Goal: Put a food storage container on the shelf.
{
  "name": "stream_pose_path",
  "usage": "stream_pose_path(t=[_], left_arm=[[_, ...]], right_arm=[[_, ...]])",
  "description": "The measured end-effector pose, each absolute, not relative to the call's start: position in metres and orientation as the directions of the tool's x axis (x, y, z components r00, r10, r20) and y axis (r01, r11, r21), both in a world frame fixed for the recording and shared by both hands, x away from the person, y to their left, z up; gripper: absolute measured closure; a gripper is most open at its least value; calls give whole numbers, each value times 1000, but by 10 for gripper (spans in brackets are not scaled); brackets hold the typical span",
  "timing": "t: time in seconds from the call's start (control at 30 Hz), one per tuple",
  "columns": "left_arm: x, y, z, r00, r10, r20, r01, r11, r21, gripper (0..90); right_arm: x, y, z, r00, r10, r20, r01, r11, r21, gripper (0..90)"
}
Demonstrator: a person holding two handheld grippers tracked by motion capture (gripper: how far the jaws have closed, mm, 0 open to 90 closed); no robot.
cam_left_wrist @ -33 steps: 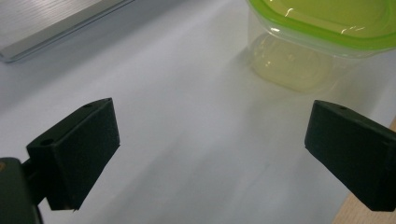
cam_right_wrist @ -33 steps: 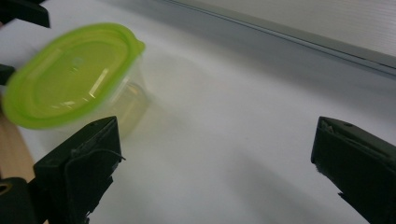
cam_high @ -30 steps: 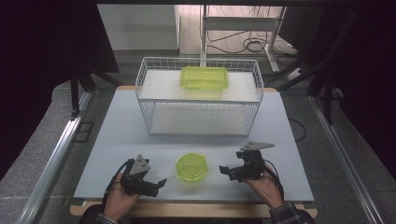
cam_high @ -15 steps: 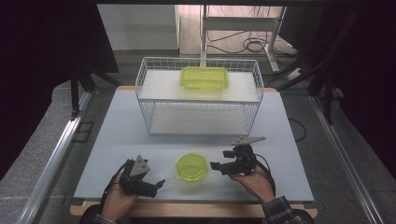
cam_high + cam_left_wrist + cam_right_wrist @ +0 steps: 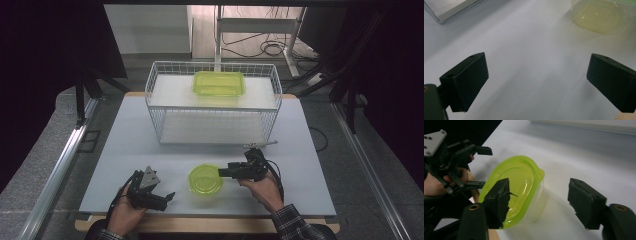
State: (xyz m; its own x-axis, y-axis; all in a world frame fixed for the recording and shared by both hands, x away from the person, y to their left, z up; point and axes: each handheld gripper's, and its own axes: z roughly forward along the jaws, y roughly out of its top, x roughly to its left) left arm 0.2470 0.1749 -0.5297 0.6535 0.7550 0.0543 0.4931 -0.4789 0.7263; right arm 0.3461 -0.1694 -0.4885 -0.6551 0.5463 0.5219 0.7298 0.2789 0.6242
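Observation:
A round clear container with a lime-green lid [image 5: 205, 179] [image 5: 516, 177] sits near the table's front edge. My right gripper [image 5: 223, 172] [image 5: 541, 195] reaches it from the right. Its jaws have just been closing and straddle the container's right rim: one jaw lies over the lid, the other stands off the side wall with a gap. It is still open. My left gripper [image 5: 166, 200] [image 5: 536, 80] rests open on the table left of the container [image 5: 599, 15], with nothing between its jaws. It also shows in the right gripper view as the far gripper [image 5: 480, 167].
A white wire basket [image 5: 210, 125] stands at the table's back middle, with a rectangular green-lidded container [image 5: 219, 83] inside on its far side. The white table [image 5: 125, 145] has bare room on both sides of the basket.
My right gripper has moved left up to the round container and its jaws have narrowed around the rim. The left gripper and the container have stayed put.

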Motion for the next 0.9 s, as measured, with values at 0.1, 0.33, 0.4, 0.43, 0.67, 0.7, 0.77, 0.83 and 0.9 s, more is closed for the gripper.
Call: stream_pose_path(t=[0.1, 0.33, 0.4, 0.43, 0.67, 0.7, 0.77, 0.83, 0.9], left_arm=[[247, 174, -530, 655, 753, 56, 493, -482, 724, 38], [247, 173, -530, 661, 748, 58, 492, -491, 718, 39], [247, 173, -530, 662, 747, 60, 492, -494, 717, 39], [247, 173, -531, 663, 746, 62, 492, -496, 716, 39], [247, 172, -531, 665, 744, 66, 490, -502, 713, 39], [247, 172, -531, 665, 744, 67, 490, -502, 713, 40], [247, 172, -531, 664, 744, 68, 490, -502, 713, 40], [247, 172, -531, 665, 744, 68, 489, -502, 713, 40], [247, 172, -531, 664, 744, 68, 489, -502, 713, 40]], right_arm=[[348, -166, -492, -647, 522, 556, 747, 291, 597, 462], [351, -158, -500, -623, 504, 598, 778, 322, 539, 664], [353, -158, -501, -605, 512, 610, 793, 318, 520, 718], [353, -158, -501, -595, 516, 616, 800, 309, 514, 743], [355, -161, -504, -529, 474, 704, 848, 269, 456, 809], [354, -161, -504, -525, 471, 709, 851, 267, 452, 810], [354, -161, -502, -531, 477, 700, 847, 271, 458, 811], [354, -162, -499, -536, 482, 693, 843, 267, 466, 811], [355, -164, -496, -535, 482, 694, 843, 253, 474, 812]])
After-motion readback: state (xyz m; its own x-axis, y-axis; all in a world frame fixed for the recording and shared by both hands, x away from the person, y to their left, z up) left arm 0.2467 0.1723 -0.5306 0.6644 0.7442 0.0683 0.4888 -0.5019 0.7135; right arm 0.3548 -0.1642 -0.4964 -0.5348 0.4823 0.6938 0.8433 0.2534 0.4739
